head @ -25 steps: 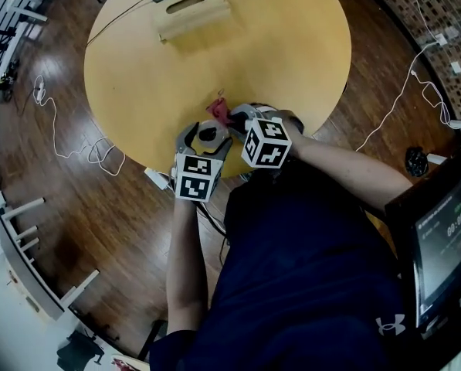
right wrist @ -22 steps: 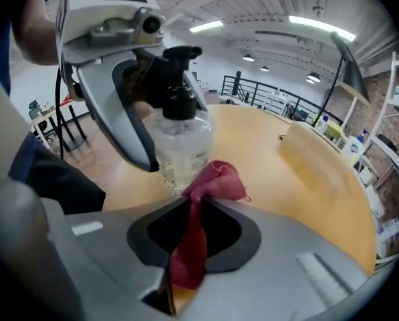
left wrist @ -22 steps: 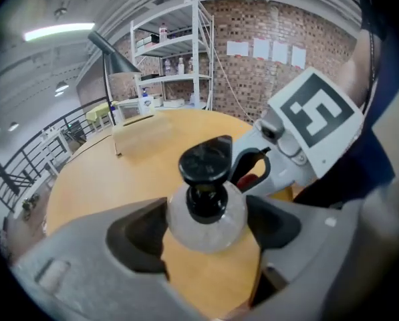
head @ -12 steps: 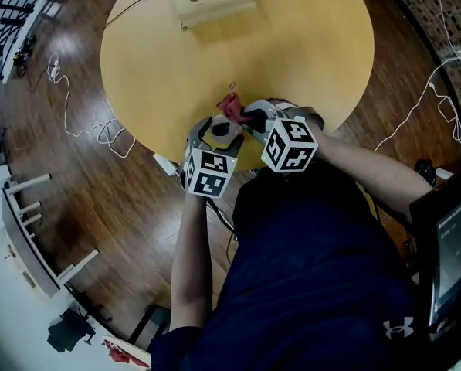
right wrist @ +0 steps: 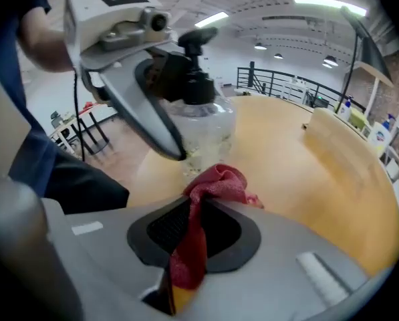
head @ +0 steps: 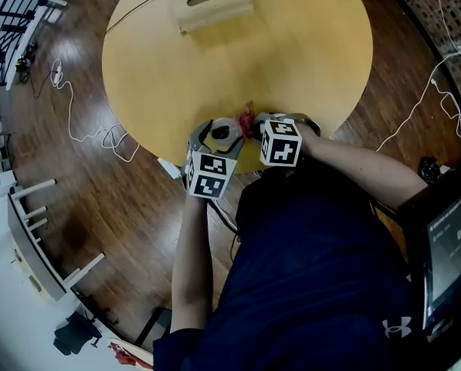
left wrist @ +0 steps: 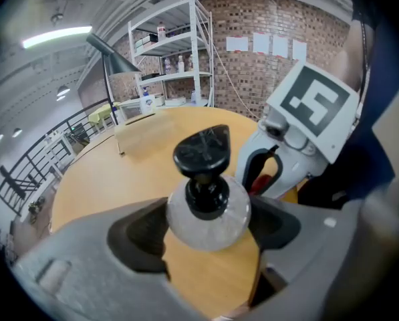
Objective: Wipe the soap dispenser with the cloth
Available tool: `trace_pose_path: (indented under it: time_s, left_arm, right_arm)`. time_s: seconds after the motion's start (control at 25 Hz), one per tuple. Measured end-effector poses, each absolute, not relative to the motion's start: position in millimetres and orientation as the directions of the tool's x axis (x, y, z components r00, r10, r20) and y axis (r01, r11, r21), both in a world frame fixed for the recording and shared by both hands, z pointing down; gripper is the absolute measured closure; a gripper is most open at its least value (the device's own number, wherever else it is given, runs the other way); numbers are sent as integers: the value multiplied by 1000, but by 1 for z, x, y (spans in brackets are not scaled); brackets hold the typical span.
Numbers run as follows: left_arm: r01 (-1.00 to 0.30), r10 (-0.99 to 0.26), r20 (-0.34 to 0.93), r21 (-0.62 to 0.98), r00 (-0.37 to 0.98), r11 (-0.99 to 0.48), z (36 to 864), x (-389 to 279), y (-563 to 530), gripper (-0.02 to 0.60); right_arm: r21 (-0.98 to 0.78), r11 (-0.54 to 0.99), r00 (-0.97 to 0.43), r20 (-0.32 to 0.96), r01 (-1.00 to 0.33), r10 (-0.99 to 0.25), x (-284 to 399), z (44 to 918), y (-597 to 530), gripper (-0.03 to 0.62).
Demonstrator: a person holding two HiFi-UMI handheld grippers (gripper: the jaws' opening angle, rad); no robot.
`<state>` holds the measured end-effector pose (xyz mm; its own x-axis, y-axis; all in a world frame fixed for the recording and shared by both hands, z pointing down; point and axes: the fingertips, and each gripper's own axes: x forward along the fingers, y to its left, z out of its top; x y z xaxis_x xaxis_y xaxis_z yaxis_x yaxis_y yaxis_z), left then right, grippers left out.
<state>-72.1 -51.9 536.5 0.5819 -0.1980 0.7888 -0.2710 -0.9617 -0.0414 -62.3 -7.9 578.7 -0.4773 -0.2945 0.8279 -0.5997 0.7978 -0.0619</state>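
My left gripper (head: 217, 139) is shut on the soap dispenser (head: 225, 131), a clear round bottle with a black pump top (left wrist: 202, 154). Both jaws press its sides near the table's front edge. My right gripper (head: 253, 124) is shut on a red cloth (right wrist: 211, 184), which bunches out past its jaws. The cloth (head: 246, 121) sits right beside the bottle (right wrist: 200, 129), at its lower side. In the left gripper view a strip of the cloth (left wrist: 258, 179) shows inside the right gripper's jaws, just right of the bottle.
The round wooden table (head: 299, 52) carries a wooden box with a slot handle (head: 212, 5) at its far edge. White cables (head: 87, 134) lie on the floor to the left. A screen (head: 450, 246) stands at the right. A metal shelf (left wrist: 169, 52) stands behind the table.
The right gripper has swung down and in with the red cloth, bringing it from above the dispenser to its right side. The left gripper has kept the bottle in place.
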Motion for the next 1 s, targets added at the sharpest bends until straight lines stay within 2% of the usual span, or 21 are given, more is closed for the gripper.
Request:
trace_pose_path:
  time_s: [0.04,0.12,0.2,0.24,0.28,0.32,0.44,0.48,0.56,0.64,0.76,0.92,1.0]
  left_arm:
    - [-237,-178,791,-44,585,-971,538,-72,-50,222]
    - [-87,-99,804,-59,587,-994,539,-72,-44,222]
    - [94,-23,828,-91,560,-991,540,-72,-38,221]
    - [136,-14,840,-104,542,-985,540,-73,-40,218]
    - [123,-19,846,-99,532,-987,539,-75,-44,180]
    - [55,-25,842,-64,538,-996,535,-76,-49,156]
    - [-248,-45,808,127,588,-960,514,-78,-48,155]
    - [-301,-71,811,133,581,-944,513,-81,-47,165]
    - [-333,-142,825,58,546,-941,518,-86,-47,238]
    - [-333,-176,830,12,529,-943,521,-85,-48,244]
    - [-295,-160,827,7,539,-956,519,-82,-48,245]
    - [-94,-88,838,-44,538,-995,523,-86,-41,247]
    - [26,-65,856,-91,513,-996,525,-90,-37,249]
  right_arm:
    - [-55,823,-496,820,-566,-286,-65,576,1,536]
    - [-3,850,-494,815,-527,-303,-61,574,10,536]
    - [48,831,-466,809,-554,-357,-49,570,4,536]
    - [66,815,-458,799,-576,-388,-44,565,-4,536]
    - [83,801,-458,784,-592,-419,-43,557,-13,536]
    - [102,792,-462,764,-602,-450,-44,546,-21,536]
    - [166,756,-469,695,-634,-546,-51,509,-41,536]
    - [176,737,-465,675,-653,-573,-52,501,-45,536]
    - [159,713,-458,667,-682,-587,-53,503,-50,536]
    - [117,720,-446,714,-684,-540,-53,526,-50,536]
    - [47,747,-430,792,-663,-432,-53,564,-38,536]
    - [-38,790,-505,787,-612,-354,-69,561,-2,536]
    - [-12,816,-545,750,-579,-375,-74,543,5,536]
